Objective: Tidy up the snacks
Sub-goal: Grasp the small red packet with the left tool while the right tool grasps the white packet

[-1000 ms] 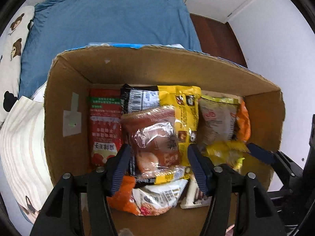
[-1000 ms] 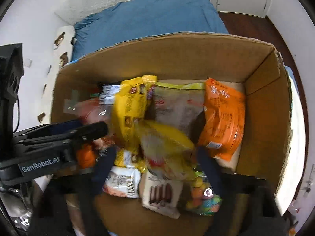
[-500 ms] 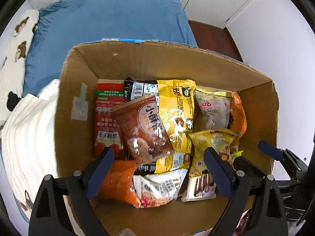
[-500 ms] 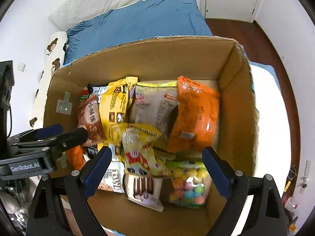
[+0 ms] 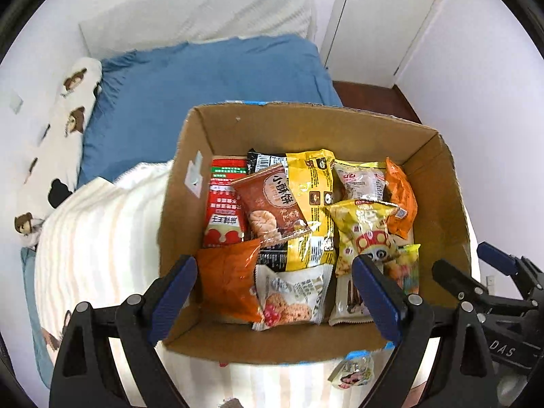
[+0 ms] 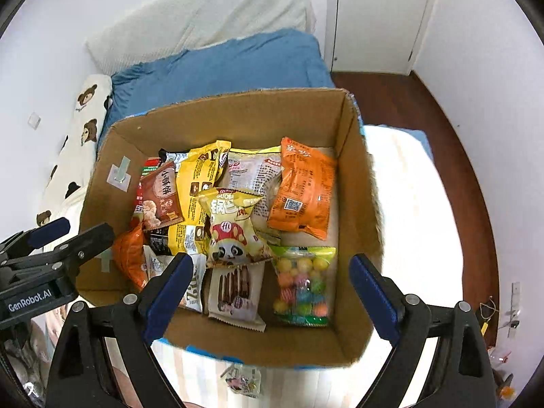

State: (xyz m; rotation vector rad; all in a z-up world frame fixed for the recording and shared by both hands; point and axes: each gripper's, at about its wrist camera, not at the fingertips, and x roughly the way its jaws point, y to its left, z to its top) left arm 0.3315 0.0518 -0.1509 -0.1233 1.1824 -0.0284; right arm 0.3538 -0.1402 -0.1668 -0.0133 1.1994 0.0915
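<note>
Place: home bedroom | Evidence: rumpled blue bed duvet [image 5: 210,78], white bear-print pillow [image 5: 57,129], white panelled door [image 5: 380,17], dark wooden floor [image 6: 452,142]

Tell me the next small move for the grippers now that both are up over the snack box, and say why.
Probably bring one gripper down to the small packet lying outside the cardboard box, just below its near wall. Both the left gripper and the right gripper stand open with nothing between their pads, and every other snack in view already lies inside the box.
</note>
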